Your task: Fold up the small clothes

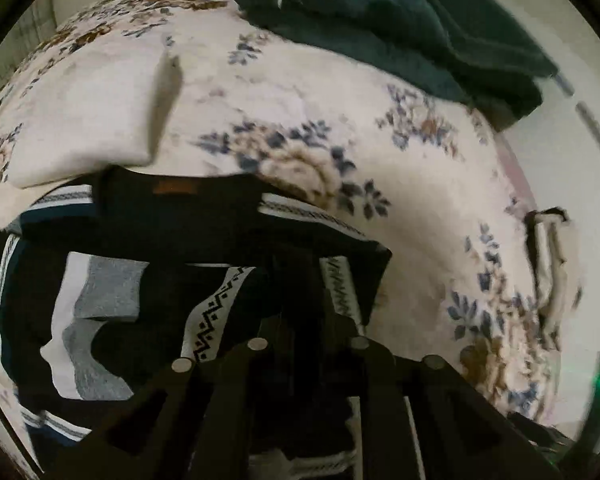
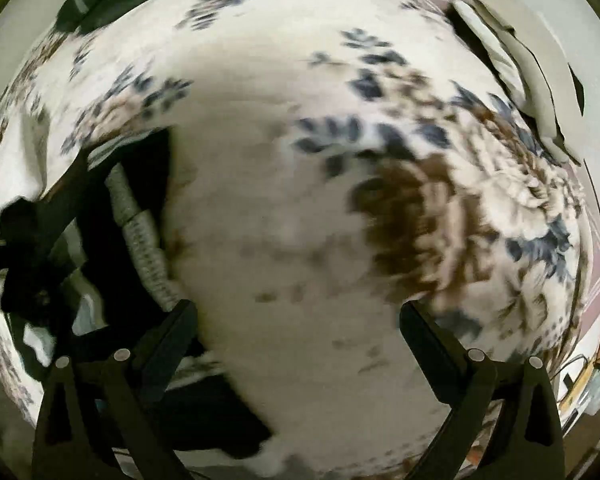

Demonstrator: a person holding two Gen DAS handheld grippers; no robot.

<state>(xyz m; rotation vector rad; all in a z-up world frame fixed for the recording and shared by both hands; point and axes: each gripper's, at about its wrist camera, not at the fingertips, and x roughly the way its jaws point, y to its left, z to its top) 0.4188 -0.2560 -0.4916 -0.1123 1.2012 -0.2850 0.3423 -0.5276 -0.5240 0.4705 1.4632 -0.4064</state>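
A black garment with white patterned bands and grey-white patches lies on the floral bedspread at the lower left of the left wrist view. My left gripper is shut, its dark fingers pinching the garment's right part. In the right wrist view my right gripper is open and empty above bare bedspread. The black garment with its grey patterned band and the other gripper sit at the left, beside my left finger.
A dark green folded garment lies at the far edge of the bed. A cream folded cloth lies just beyond the black garment. A small pale item with dark edges sits at the bed's right edge.
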